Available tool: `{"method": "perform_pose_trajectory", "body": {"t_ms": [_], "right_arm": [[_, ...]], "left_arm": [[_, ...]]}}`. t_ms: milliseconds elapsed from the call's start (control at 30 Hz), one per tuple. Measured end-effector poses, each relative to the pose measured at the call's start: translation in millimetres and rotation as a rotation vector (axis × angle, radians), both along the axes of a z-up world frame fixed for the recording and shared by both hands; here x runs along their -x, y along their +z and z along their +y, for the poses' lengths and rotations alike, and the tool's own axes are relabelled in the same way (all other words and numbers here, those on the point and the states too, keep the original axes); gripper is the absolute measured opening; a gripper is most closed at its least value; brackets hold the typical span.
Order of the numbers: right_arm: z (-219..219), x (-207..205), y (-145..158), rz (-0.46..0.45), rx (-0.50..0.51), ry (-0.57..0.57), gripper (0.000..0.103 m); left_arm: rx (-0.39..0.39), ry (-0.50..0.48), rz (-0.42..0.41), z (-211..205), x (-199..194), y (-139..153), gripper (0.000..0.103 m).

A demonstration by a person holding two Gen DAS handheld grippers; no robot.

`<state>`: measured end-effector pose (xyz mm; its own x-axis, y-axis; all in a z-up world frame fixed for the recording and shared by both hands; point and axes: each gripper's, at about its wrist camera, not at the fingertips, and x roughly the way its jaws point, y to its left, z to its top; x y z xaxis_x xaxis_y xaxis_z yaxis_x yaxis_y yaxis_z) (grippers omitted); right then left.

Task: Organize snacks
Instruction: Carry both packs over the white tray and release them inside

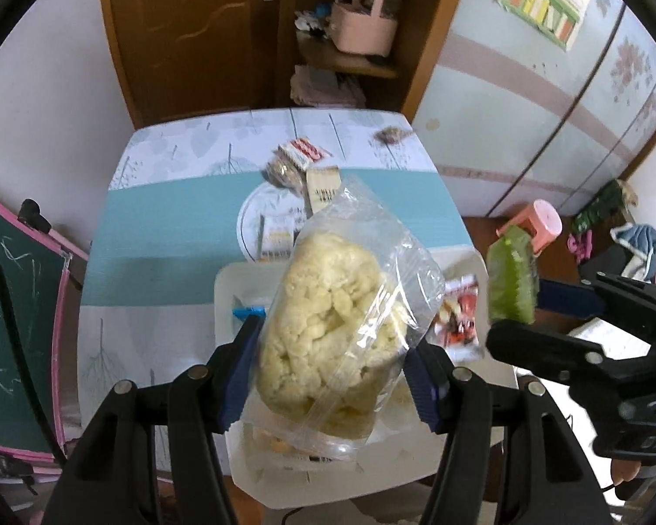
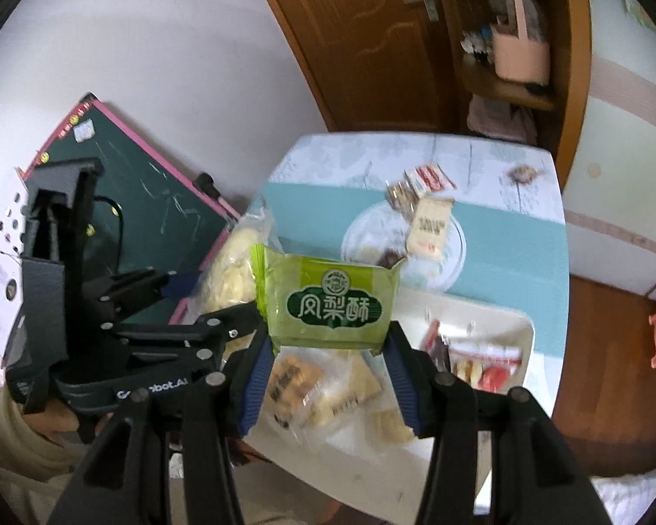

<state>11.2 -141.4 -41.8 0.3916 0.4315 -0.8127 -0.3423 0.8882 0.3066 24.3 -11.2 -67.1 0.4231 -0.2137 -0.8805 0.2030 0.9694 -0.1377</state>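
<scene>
My left gripper is shut on a clear bag of pale yellow puffed snack and holds it above a white tray. My right gripper is shut on a green pineapple-cake packet and holds it above the same tray. The green packet and the right gripper also show at the right of the left wrist view. The puffed snack bag and the left gripper show at the left of the right wrist view. Several snack packets lie in the tray.
A round white plate with several snack packets sits mid-table. A small brown item lies at the table's far right. A chalkboard leans at the left. A pink stool stands at the right. A wooden door and shelf stand behind.
</scene>
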Motion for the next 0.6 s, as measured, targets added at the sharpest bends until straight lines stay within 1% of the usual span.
{"method": "perform_pose_trajectory", "body": {"t_ms": [200,300,333,400,467,500,567,600], "right_arm": [[-3,15,-32,0.088,0.086,-0.035,0.051],[-4,21,-45,0.123,0.112,-0.048,0.051],[-4,23,-48,0.132,0.117,-0.051,0.053],[-4,25,-53,0.148,0.124,-0.063,0.054],[-6,26,-55,0.159,0.122,-0.083,0.055],[-6,26,-55,0.159,0.126,-0.093,0.055],[-8,26,-55,0.155,0.138,-0.115,0.055],[-9,25,-55,0.153,0.145,-0.127,0.058]], "left_arm": [[-0.016,-0.03,0.055,-9,12,-19,0.061],[-0.012,-0.046,0.076,-10,16,-26,0.064],[-0.008,-0.05,0.077,-10,17,-26,0.071],[-0.023,-0.041,0.066,-8,18,-26,0.075],[-0.031,-0.032,0.058,-6,18,-26,0.082],[-0.032,-0.026,0.054,-4,18,-26,0.084],[-0.014,-0.017,0.053,-1,18,-26,0.091],[-0.001,-0.017,0.052,0,19,-25,0.093]]}}
